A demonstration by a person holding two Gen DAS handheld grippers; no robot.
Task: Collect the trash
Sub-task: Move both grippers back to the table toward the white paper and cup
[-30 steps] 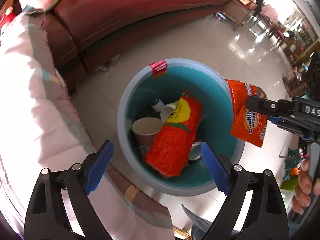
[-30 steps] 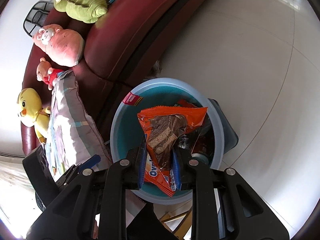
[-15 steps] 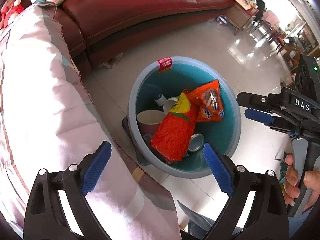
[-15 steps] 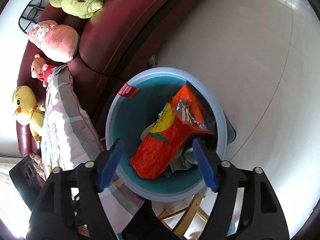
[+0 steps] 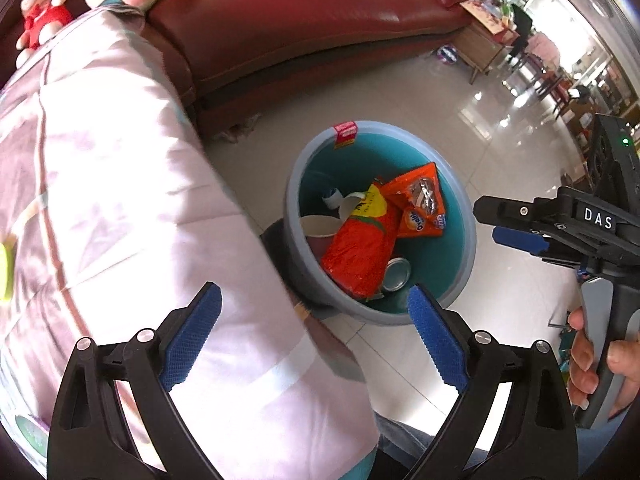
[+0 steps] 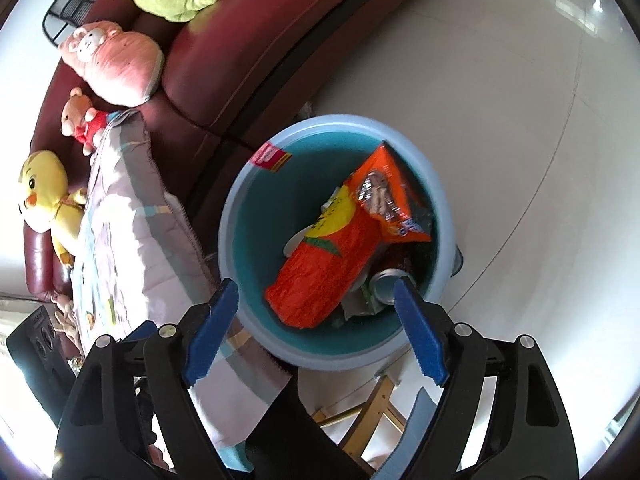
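A blue round bin [image 5: 298, 184] [image 6: 236, 208] stands on the floor by the sofa. Inside lie a large red-orange snack bag [image 5: 360, 252] [image 6: 324, 268], a smaller orange snack wrapper [image 5: 420, 204] [image 6: 384, 196], a paper cup [image 5: 318, 228] and a can [image 5: 396, 274] [image 6: 384, 284]. My left gripper [image 5: 314, 338] is open and empty above the quilt edge, near the bin. My right gripper [image 6: 316, 330] is open and empty over the bin's near rim; it shows in the left wrist view [image 5: 516, 232] right of the bin.
A dark red sofa [image 5: 300, 28] [image 6: 256, 36] curves behind the bin, with plush toys [image 6: 116, 64] on it. A pale pink quilt [image 5: 100, 200] [image 6: 132, 220] lies left of the bin. Glossy tiled floor [image 6: 520, 120] spreads right. Furniture [image 5: 480, 40] stands far right.
My right gripper opened and dropped the orange snack wrapper into the bin, where it now lies on the big bag. Both grippers have drawn back from the bin.
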